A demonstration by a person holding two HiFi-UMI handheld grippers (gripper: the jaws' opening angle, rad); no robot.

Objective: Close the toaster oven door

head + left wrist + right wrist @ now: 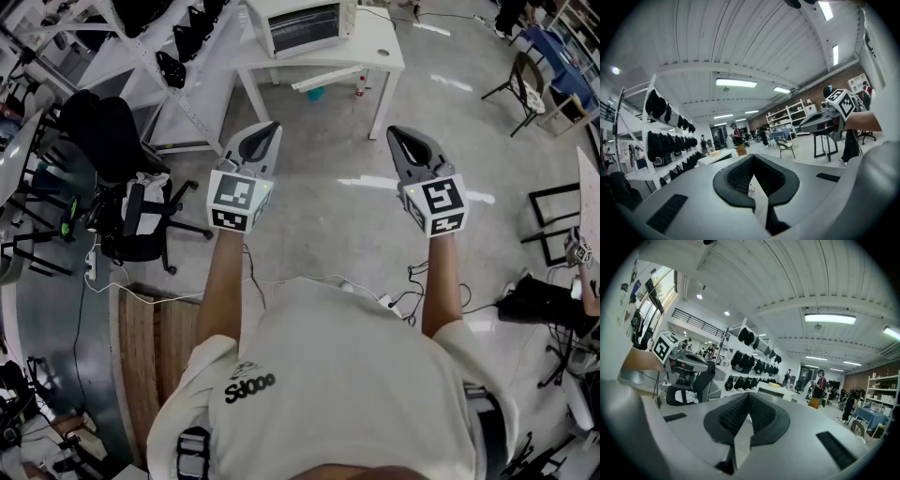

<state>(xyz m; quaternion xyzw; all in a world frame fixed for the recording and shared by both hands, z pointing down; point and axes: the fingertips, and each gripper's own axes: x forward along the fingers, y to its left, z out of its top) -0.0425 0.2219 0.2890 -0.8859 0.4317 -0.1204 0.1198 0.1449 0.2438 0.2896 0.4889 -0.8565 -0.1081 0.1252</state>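
The white toaster oven point(305, 23) stands on a white table point(375, 52) at the far end of the room, its glass door facing me and upright against the front, as far as I can tell. Both grippers are held out level over the bare floor, well short of the table. The left gripper point(272, 128) has its jaws together with nothing between them; its own view shows the pads point(740, 176) meeting at the tip. The right gripper point(395, 132) is likewise shut and empty, with its pads point(761, 413) touching.
A black office chair point(122, 187) stands to the left, with racks of black bags point(187, 42) behind it. Cables point(356, 286) trail across the floor near the person's feet. Folding chairs point(530, 84) and a black frame point(558, 211) stand on the right. People point(737, 136) are far off.
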